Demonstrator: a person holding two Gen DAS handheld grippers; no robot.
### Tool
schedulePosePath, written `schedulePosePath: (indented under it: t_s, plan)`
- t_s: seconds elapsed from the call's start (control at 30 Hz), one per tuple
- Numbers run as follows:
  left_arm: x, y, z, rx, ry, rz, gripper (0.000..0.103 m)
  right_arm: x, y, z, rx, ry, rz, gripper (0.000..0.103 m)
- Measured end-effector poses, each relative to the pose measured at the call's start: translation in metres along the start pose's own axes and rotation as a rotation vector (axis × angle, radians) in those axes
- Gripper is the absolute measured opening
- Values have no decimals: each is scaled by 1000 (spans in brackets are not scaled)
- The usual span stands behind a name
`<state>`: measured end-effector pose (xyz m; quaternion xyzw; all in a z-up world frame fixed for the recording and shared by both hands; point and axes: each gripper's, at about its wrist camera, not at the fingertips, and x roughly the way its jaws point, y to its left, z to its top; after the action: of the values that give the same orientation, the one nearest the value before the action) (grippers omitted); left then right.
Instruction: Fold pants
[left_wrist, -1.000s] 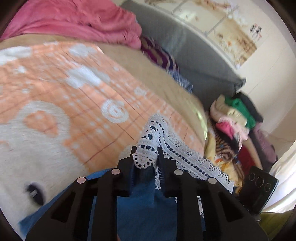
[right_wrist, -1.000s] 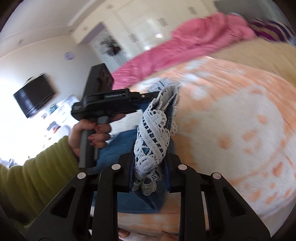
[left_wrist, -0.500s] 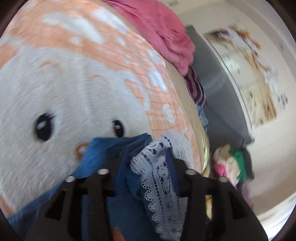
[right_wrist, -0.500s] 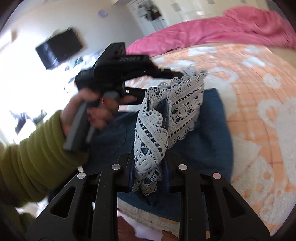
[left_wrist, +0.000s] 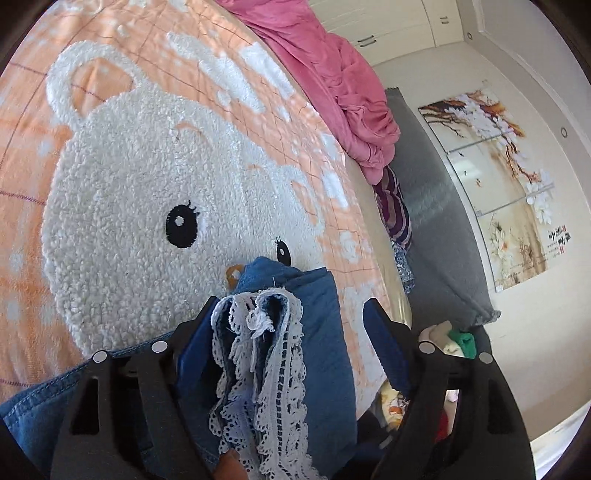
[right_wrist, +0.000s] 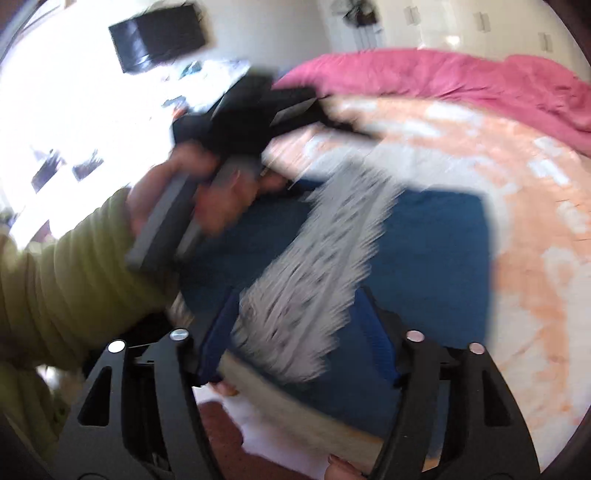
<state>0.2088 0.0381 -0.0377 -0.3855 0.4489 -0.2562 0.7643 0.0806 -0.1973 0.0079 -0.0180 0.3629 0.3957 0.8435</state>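
Observation:
The blue denim pants (left_wrist: 317, 332) with a white lace hem (left_wrist: 266, 354) lie folded on the orange bear blanket (left_wrist: 147, 166). My left gripper (left_wrist: 291, 314) is open, its jaws wide apart either side of the lace hem, which rests loose between them. My right gripper (right_wrist: 299, 306) is open too, jaws spread around the blurred lace hem (right_wrist: 317, 266) over the pants (right_wrist: 436, 236). The left gripper, held by a hand in a green sleeve, shows blurred in the right wrist view (right_wrist: 258, 114).
A pink duvet (left_wrist: 332, 85) lies bunched at the far side of the bed. A grey headboard cushion (left_wrist: 436, 221) and a heap of clothes (left_wrist: 454, 339) sit to the right. A television (right_wrist: 159, 37) hangs on the wall.
Both grippers have opened and let go of the lace hem. The pants leg ends have been laid over onto the rest of the pants. The right view is blurred by motion.

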Motion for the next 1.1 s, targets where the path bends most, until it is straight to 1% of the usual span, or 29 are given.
schedulePosePath:
  t_s: [0.07,0.1,0.17,0.2,0.23,0.27,0.3,0.33,0.37,0.43,0.47,0.5,0.53,0.57,0.6,0.63,0.67,0.7,0.77,0.8,0.83,0.87,0.9,0.97,1.0,1.03,1.07,1.1]
  plan:
    - [3,-3,1,18,12,15,76,-10,-28,16,74,-37,-43,64]
    - [6,-5,1,42,19,29,75,-11,-49,27,126,-50,-74,65]
    - [7,-8,1,76,14,51,72,-5,-75,42,167,-32,-99,66]
    - [9,-11,1,105,11,71,66,3,-88,50,175,-7,-132,66]
    - [10,-11,2,116,11,82,58,14,-99,57,190,30,-165,66]
    - [12,-11,2,128,14,98,54,28,-113,64,213,74,-167,66]
    - [14,-10,3,139,28,110,50,37,-123,68,232,80,-157,66]
    - [16,-9,3,142,34,110,43,46,-132,72,254,87,-142,66]
    - [17,-8,2,144,40,108,40,51,-139,70,267,101,-133,66]
    - [18,-7,2,155,46,100,28,66,-159,73,320,140,-143,66]
    - [19,-7,1,159,50,92,26,72,-163,73,336,155,-116,66]
    - [20,-7,1,162,56,81,22,80,-173,71,382,172,-68,60]
    - [21,-8,0,163,58,70,21,83,-174,69,406,173,-37,38]
    - [22,-8,0,166,64,53,21,83,-171,65,413,169,14,22]
    - [23,-11,-2,176,76,23,20,82,-167,63,417,138,63,9]
    - [23,-13,-2,184,77,9,19,76,-161,63,401,108,64,6]
    - [21,-16,-3,197,75,-4,19,69,-153,62,383,91,55,6]
    - [17,-20,-2,215,59,-8,19,59,-148,64,362,52,31,6]
    - [12,-21,1,233,19,16,19,51,-145,69,344,21,-15,6]
    - [12,-19,4,230,-5,64,19,51,-143,73,320,24,-54,6]
    - [13,-17,4,235,-8,105,20,56,-142,76,295,37,-81,7]
    - [16,-15,4,239,-7,146,20,64,-140,80,275,57,-107,7]
    - [21,-11,3,238,0,196,20,77,-137,79,252,98,-153,10]
    - [26,-8,1,251,8,265,22,90,-134,74,208,152,-215,17]
    - [27,-9,0,265,2,280,23,95,-132,71,183,167,-244,19]
    - [26,-11,0,272,0,289,25,92,-133,67,182,162,-245,21]
    - [25,-12,0,276,-3,299,26,89,-135,66,193,151,-241,24]
    - [22,-13,0,286,-12,309,28,81,-138,66,209,130,-252,39]
